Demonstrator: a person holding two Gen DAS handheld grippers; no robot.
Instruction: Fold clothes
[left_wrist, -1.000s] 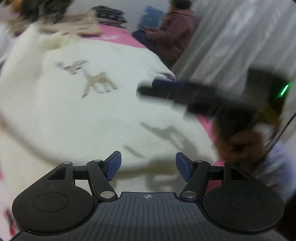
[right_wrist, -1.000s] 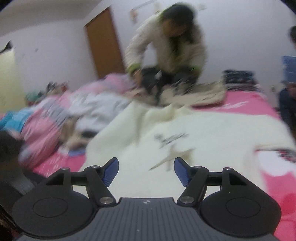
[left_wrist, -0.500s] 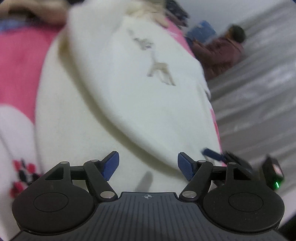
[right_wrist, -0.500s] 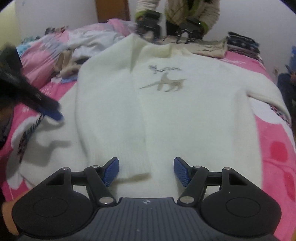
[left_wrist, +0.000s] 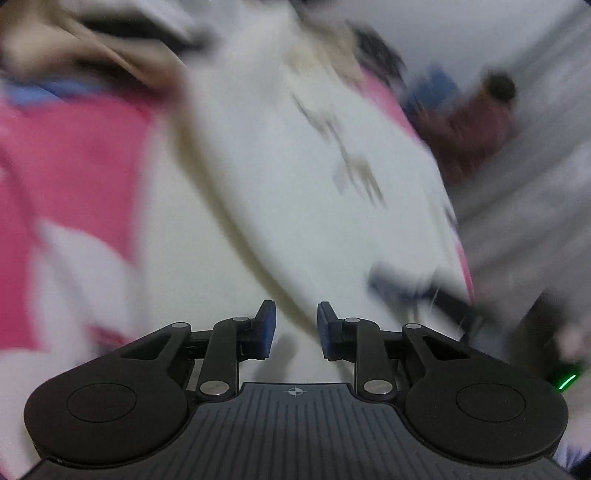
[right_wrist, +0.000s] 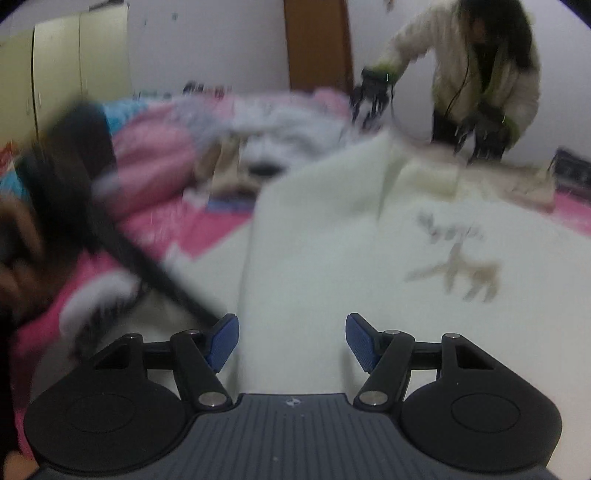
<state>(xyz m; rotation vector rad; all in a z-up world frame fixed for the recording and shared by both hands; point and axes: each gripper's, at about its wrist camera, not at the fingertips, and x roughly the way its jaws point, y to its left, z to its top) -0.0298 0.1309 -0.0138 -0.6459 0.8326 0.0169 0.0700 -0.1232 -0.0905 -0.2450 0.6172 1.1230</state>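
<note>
cream sweater spread ahead of right gripper

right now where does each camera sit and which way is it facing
Left wrist: on the left gripper, looking along its narrowed fingers over the blurred sweater toward a seated person.
Right wrist: on the right gripper, fingers wide apart, facing across the sweater toward a standing person.
Shared: the sweater's deer print and the pink bedding; each sees the other gripper.

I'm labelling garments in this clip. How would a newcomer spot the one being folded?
On the pink bedspread, nearest the right gripper, lies a big cream sweater. A beige deer print on its chest sets it apart from the jumbled clothes pile behind.
</note>
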